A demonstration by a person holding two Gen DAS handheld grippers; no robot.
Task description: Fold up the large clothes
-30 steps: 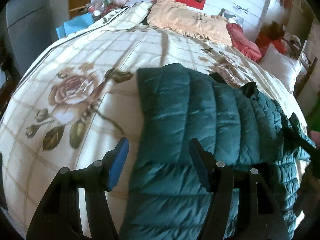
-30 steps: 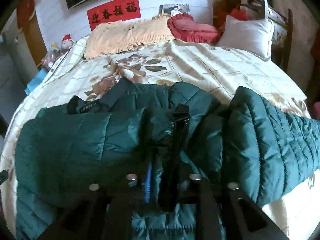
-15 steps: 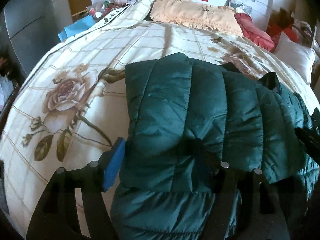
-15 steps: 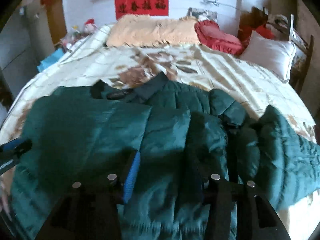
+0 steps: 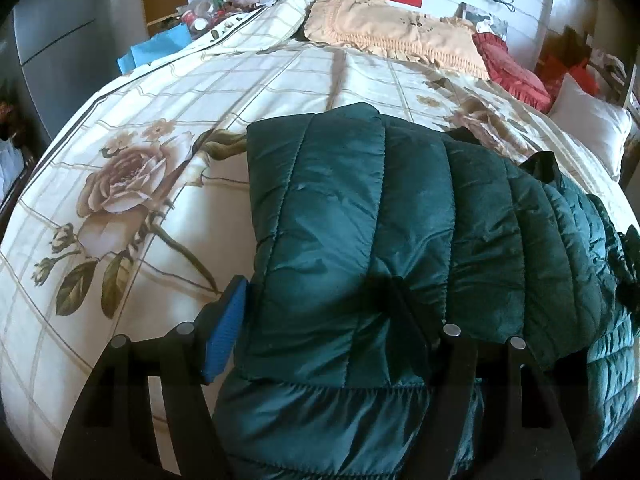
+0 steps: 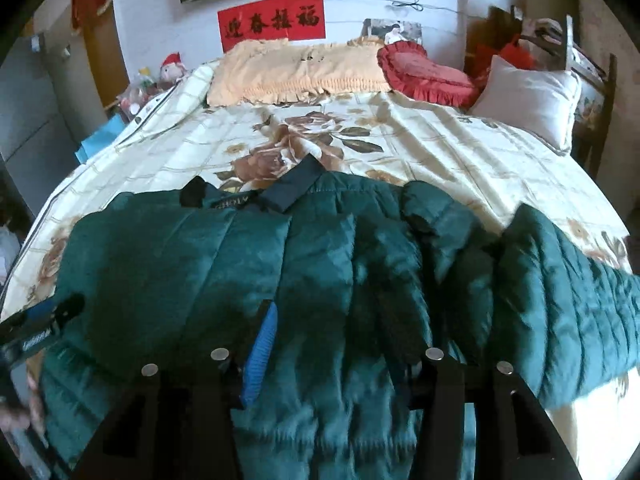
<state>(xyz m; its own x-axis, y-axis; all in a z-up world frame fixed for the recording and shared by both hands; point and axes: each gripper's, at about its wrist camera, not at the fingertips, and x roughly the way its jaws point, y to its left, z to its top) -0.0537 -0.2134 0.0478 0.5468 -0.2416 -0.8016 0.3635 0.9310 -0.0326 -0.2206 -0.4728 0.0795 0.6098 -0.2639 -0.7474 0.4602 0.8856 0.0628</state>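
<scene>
A dark green quilted puffer jacket (image 5: 380, 220) lies on the floral bedspread (image 5: 160, 128), one sleeve folded over its body. My left gripper (image 5: 316, 308) is open, its fingers straddling the folded sleeve's left edge near the hem. In the right wrist view the jacket (image 6: 280, 264) spreads across the bed with its collar (image 6: 296, 184) toward the pillows and the other sleeve (image 6: 568, 304) out to the right. My right gripper (image 6: 332, 320) is open and empty above the jacket's middle. The left gripper's tip (image 6: 52, 312) shows at the left edge.
Pillows lie at the head of the bed: a peach one (image 6: 296, 72), a red one (image 6: 428, 76), a white one (image 6: 528, 100). Toys and a blue item (image 5: 160, 48) sit at the far left corner. A grey cabinet (image 5: 52, 40) stands to the left.
My right gripper opened, let go of the jacket and drew back. My left gripper slid forward onto the folded sleeve's edge and stayed open. The sleeve now lies flatter.
</scene>
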